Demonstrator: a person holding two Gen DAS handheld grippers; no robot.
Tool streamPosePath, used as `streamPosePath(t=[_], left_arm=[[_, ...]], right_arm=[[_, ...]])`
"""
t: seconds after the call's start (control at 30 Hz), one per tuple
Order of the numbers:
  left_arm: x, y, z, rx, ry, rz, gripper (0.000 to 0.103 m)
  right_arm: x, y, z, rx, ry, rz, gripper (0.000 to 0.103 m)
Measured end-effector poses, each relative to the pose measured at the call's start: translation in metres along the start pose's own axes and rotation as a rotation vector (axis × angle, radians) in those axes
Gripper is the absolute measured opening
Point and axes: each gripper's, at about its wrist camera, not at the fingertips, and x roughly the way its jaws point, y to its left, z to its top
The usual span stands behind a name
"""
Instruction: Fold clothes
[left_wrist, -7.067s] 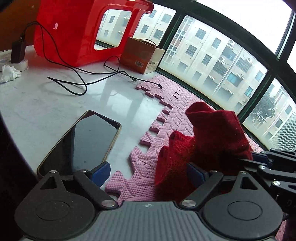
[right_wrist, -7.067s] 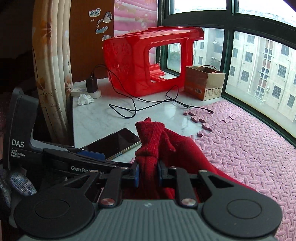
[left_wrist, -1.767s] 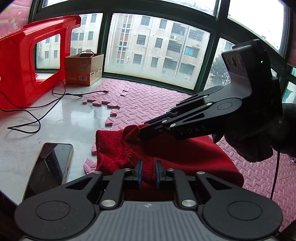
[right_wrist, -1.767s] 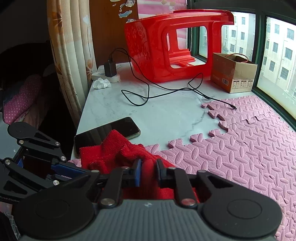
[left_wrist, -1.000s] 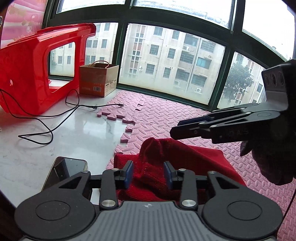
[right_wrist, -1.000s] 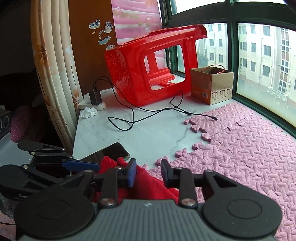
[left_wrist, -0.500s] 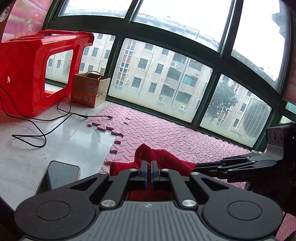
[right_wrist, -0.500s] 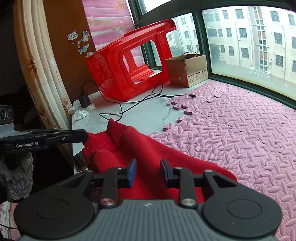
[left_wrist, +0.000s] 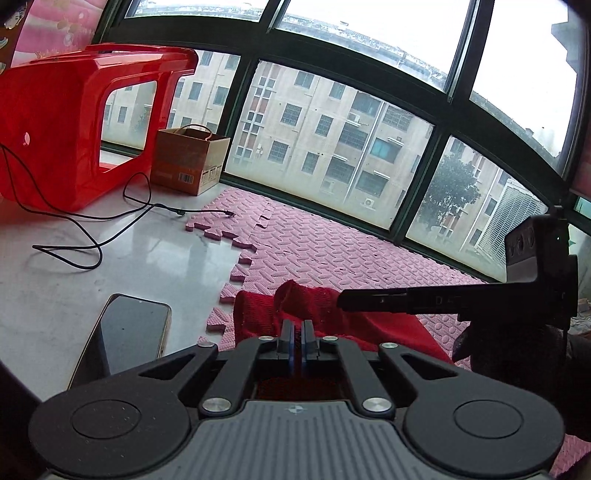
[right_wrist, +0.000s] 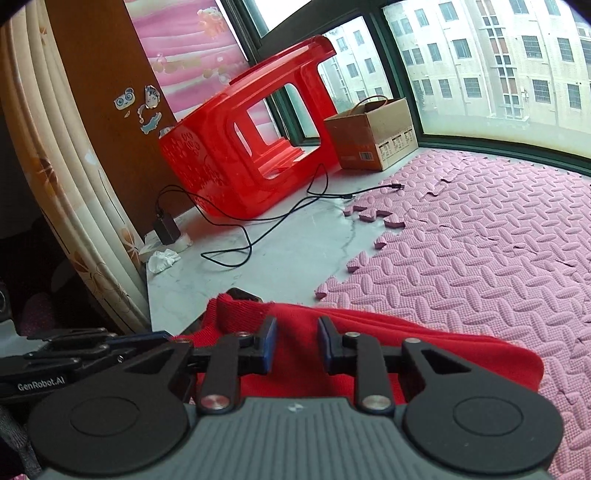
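My left gripper (left_wrist: 297, 341) pinches a raised ridge of the red garment (right_wrist: 369, 345) at the pink mat's (right_wrist: 480, 258) near edge, anchoring it while my right gripper (right_wrist: 294, 347), spread, hovers over the cloth.

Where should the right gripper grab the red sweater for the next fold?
Probably the raised ridge of the red sweater directly ahead of the open right gripper. It stands proud of the pink foam mat, so the fingers can come straight forward and straddle it. The left gripper looks shut on a nearby bunch.
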Motion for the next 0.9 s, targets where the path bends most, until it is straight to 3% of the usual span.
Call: streamPosePath(t=[0.1, 0.23, 0.53, 0.67, 0.77, 0.9], left_arm=[[0.001, 0.002, -0.002, -0.003, 0.005, 0.002, 0.004], [0.001, 0.005, -0.004, -0.011, 0.009, -0.001, 0.004], [0.002, 0.006, -0.002, -0.015, 0.052, 0.002, 0.004], [-0.007, 0.0, 0.013, 0.015, 0.028, -0.016, 0.006], [-0.003, -0.009, 0.029, 0.047, 0.028, -0.059, 0.006], [0.031, -0.02, 0.04, 0.068, 0.123, -0.139, 0.006]], right_arm=[[-0.017, -0.004, 0.003, -0.012, -0.029, -0.054, 0.024], [-0.023, -0.013, -0.003, -0.043, 0.001, -0.156, 0.024], [0.008, 0.015, -0.007, -0.094, 0.009, -0.113, 0.024], [-0.011, 0.026, -0.004, -0.136, -0.026, -0.114, 0.025], [-0.023, 0.032, -0.012, -0.182, -0.004, -0.128, 0.025], [-0.038, 0.04, -0.023, -0.243, 0.021, -0.149, 0.024]])
